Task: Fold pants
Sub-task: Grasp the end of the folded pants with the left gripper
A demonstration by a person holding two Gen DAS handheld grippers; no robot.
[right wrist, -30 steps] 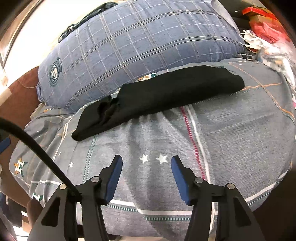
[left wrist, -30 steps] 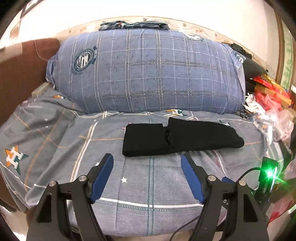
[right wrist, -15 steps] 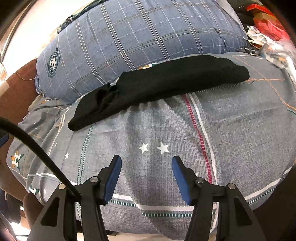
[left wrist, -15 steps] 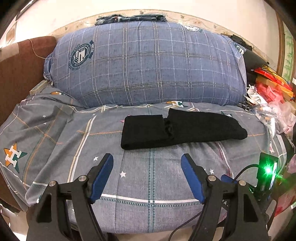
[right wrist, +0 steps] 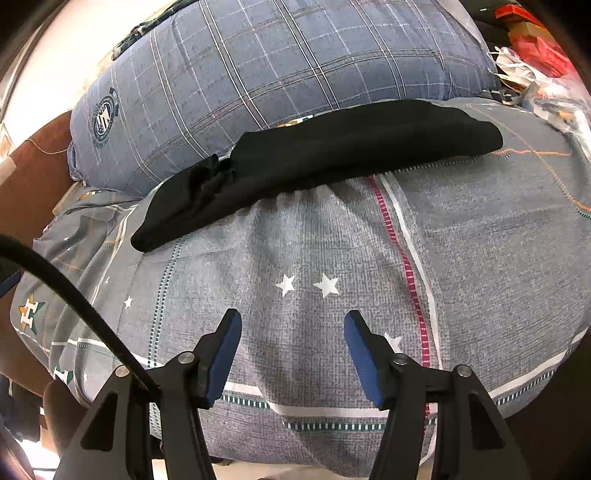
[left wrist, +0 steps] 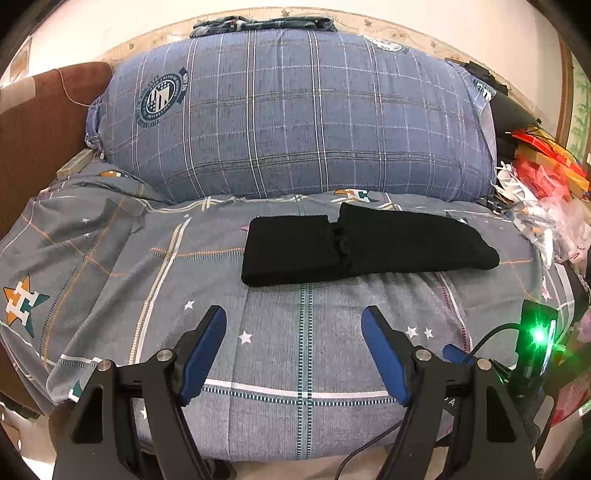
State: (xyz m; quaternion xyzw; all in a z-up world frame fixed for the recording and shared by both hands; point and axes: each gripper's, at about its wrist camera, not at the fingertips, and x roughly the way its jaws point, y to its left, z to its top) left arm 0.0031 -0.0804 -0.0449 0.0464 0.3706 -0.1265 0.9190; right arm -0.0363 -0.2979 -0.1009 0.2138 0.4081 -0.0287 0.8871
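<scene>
The black pants [left wrist: 354, 249] lie folded into a long flat strip across the grey sheet, just in front of the big pillow. They also show in the right wrist view [right wrist: 325, 158], running from lower left to upper right. My left gripper [left wrist: 293, 325] is open and empty, well back from the pants near the bed's front edge. My right gripper [right wrist: 291, 328] is open and empty too, above the sheet short of the pants.
A large blue plaid pillow [left wrist: 295, 114] stands behind the pants with folded clothes on top [left wrist: 262, 24]. A brown headboard [left wrist: 33, 122] is at the left. Red boxes and plastic bags [left wrist: 546, 184] clutter the right side. The grey patterned sheet [left wrist: 110, 280] covers the bed.
Both grippers have drawn back from the pants and stayed open. The pants have not moved.
</scene>
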